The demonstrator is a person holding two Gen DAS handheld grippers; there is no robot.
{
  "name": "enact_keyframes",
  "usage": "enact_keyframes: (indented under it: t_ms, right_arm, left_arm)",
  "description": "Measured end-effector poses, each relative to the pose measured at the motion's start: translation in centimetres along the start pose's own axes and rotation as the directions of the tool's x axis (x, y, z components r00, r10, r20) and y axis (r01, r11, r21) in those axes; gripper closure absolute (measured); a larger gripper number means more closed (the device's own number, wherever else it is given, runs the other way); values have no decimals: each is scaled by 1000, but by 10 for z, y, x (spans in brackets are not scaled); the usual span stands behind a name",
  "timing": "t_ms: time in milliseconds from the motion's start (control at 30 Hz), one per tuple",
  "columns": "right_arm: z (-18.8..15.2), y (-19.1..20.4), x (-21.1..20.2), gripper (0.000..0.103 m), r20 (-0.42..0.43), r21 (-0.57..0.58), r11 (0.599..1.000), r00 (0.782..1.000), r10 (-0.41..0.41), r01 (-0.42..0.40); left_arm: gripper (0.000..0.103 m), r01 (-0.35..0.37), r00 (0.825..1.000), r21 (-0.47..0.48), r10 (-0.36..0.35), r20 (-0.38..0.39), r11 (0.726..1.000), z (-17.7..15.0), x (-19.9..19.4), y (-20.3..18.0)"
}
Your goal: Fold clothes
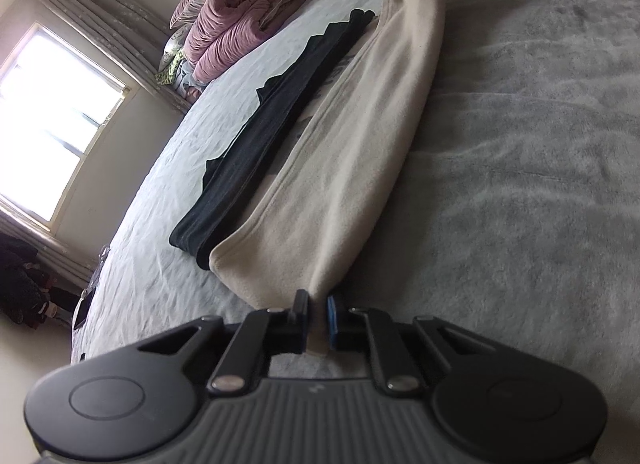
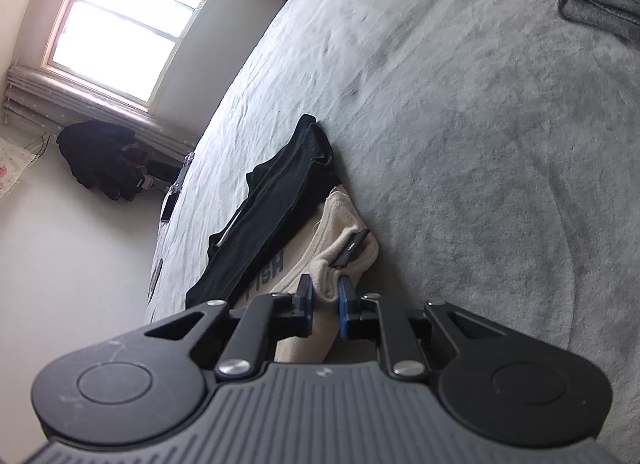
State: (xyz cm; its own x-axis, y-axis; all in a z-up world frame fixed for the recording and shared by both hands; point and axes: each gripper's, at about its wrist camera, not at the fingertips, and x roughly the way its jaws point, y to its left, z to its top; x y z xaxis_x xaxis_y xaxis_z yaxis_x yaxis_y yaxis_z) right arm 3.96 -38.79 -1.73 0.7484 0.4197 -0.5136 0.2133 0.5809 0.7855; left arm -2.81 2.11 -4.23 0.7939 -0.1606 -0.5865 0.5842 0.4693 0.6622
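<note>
At the left is a bright window point(image 1: 52, 120), then a heap of pink quilts point(image 1: 244, 20) at the edge of the grey bed point(image 1: 520, 184). A black garment point(image 1: 276, 120) lies on the bed, touching the cream sweatshirt point(image 1: 340, 168) beside it. The left gripper point(image 1: 319, 310) is closed on one end of the sweatshirt. The right gripper point(image 2: 326, 292) pinches the other end, both almost shut on the cloth.
</note>
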Motion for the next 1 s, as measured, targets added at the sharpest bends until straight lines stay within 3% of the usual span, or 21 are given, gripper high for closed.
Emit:
enact_keyframes:
  t_ms: [233, 433, 800, 1000]
  right_arm:
    - [1, 7, -5, 87, 24, -47, 999, 1000, 13, -12]
    - [1, 15, -13, 87, 60, -97, 995, 998, 25, -19]
    - [16, 41, -5, 87, 121, -186, 982, 992, 34, -11]
    - [26, 57, 9, 87, 177, -267, 963, 984, 8, 40]
  left_arm:
    - [96, -115, 991, -60, 118, 58, 992, 6, -11, 11]
    - [96, -234, 968, -78, 240, 77, 969, 14, -12, 19]
    - [94, -324, 945, -171, 327, -13, 930, 38, 4, 43]
    - [94, -371, 928, -234, 369, -53, 899, 59, 15, 61]
